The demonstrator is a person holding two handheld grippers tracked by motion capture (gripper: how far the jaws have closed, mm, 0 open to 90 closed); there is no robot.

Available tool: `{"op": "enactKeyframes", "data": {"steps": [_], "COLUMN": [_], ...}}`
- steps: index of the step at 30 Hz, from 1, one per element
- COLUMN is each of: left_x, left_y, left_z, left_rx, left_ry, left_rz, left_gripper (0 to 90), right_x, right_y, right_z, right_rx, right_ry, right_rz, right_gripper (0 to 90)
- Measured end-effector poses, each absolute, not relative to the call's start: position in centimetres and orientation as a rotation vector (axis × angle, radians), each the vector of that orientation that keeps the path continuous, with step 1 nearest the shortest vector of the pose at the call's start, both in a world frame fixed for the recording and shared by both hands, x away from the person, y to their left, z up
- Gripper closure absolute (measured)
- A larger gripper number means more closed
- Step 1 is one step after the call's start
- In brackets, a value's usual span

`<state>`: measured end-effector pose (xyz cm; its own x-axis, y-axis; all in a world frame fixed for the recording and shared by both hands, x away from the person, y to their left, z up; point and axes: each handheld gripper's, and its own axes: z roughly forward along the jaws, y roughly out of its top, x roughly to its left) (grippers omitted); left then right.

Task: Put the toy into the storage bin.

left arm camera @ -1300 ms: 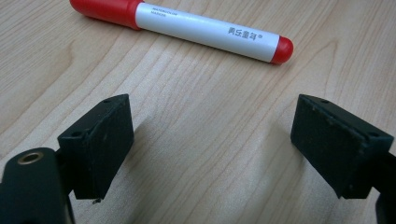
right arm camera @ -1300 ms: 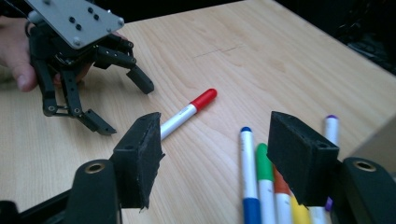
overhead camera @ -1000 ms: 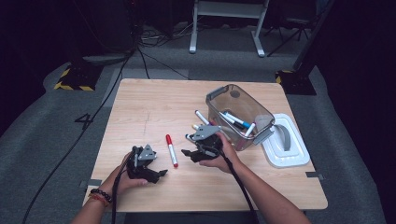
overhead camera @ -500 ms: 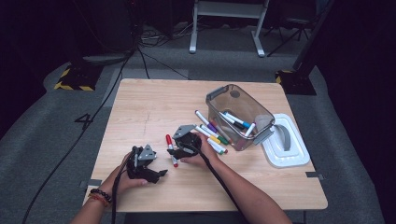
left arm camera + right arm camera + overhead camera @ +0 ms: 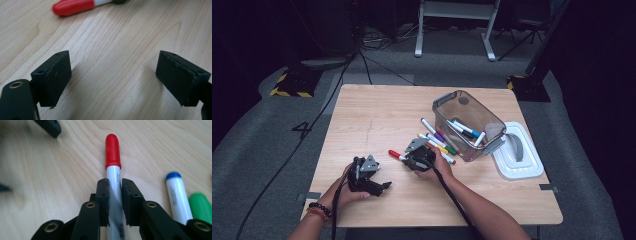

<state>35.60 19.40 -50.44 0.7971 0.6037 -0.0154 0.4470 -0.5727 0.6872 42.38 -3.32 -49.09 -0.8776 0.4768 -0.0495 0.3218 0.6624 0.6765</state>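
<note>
A white marker with a red cap [image 5: 394, 154] lies on the wooden table [image 5: 377, 115], left of the pile of loose markers. My right gripper [image 5: 409, 157] is low over it and its jaws have just been closing. In the right gripper view the pads [image 5: 103, 192] press on both sides of the marker's white barrel [image 5: 113, 152], with the red cap sticking out ahead. My left gripper [image 5: 384, 186] rests near the table's front edge. Its jaws [image 5: 113, 80] stand wide apart over bare wood, and the red cap [image 5: 75, 6] lies beyond them.
A clear plastic bin [image 5: 446, 102] holding a few markers stands at the right, with its white lid [image 5: 532, 165] beside it. Several loose markers [image 5: 437, 142] lie in front of the bin, among them a blue-capped one [image 5: 175, 192] and a green-capped one [image 5: 202, 205] next to my right gripper.
My right gripper moved left and down from beside the bin to the red-capped marker and closed on it. The left gripper stayed in place.
</note>
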Motion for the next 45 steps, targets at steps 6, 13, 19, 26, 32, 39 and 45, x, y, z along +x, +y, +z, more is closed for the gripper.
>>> {"op": "enactKeyframes", "data": {"steps": [6,13,19,26,32,39,45], "left_x": [35.6,35.6,35.6,35.7,35.7,35.7,35.7], "left_y": [19.4,19.4,19.3,19.3,19.3,19.2,19.2], "left_z": [-50.4,-50.4,-50.5,-50.5,-50.5,-50.5,-50.5], "left_rx": [2.275,2.275,2.273,2.275,2.277,2.277,2.275], "left_ry": [0.771,0.771,0.775,0.773,0.772,0.77,0.772], "left_rz": [0.288,0.288,0.286,0.286,0.287,0.287,0.289], "left_gripper": [13.4,13.4,13.2,13.1,13.1,13.0,13.0], "right_x": [40.6,38.6,37.2,36.4,37.2,38.3,38.3], "right_y": [-6.5,-10.6,-13.8,-15.2,-13.9,-12.6,-12.6], "right_z": [-48.9,-48.8,-48.9,-48.8,-49.0,-49.2,-49.0], "right_rx": [0.66,0.672,0.706,0.658,0.636,0.639,0.606], "right_ry": [2.685,2.703,2.697,2.714,2.702,2.696,2.715], "right_rz": [1.003,1.0,1.02,1.008,1.021,1.053,1.036], "right_gripper": [76.8,76.8,76.5,67.3,57.4,60.0,74.5]}}
